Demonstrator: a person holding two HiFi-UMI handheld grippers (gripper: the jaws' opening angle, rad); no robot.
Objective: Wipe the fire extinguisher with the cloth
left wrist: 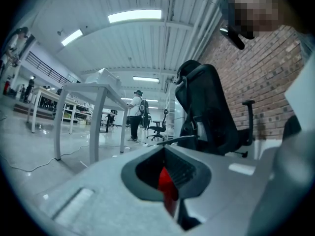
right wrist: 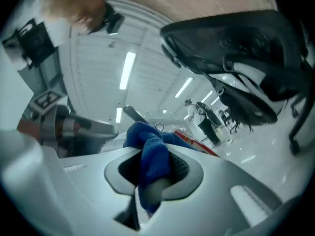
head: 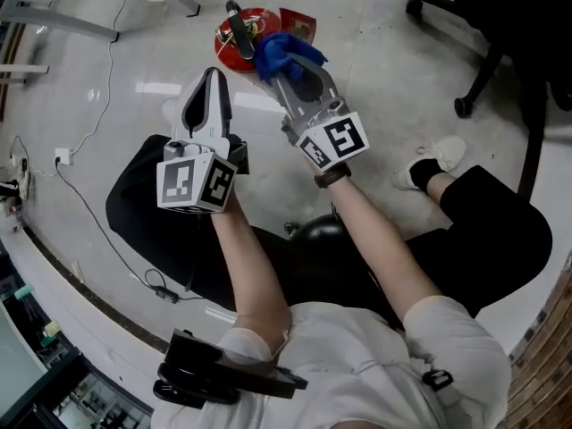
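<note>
The red fire extinguisher (head: 239, 43) stands on the floor at the top of the head view, its black handle (head: 238, 21) on top. My right gripper (head: 288, 68) is shut on the blue cloth (head: 282, 52), which lies against the extinguisher's right side. In the right gripper view the cloth (right wrist: 151, 163) bulges out between the jaws, with the extinguisher (right wrist: 199, 143) and its pull ring (right wrist: 158, 127) just behind. My left gripper (head: 212, 79) is shut with nothing in it, a short way below and left of the extinguisher. A red sliver (left wrist: 166, 181) shows between its jaws.
An office chair's wheeled base (head: 469, 96) stands at the upper right, near a white shoe (head: 442, 155). A cable (head: 85, 199) runs over the floor at the left. Table legs (head: 63, 21) cross the upper left. A person (left wrist: 135, 114) stands far off among desks.
</note>
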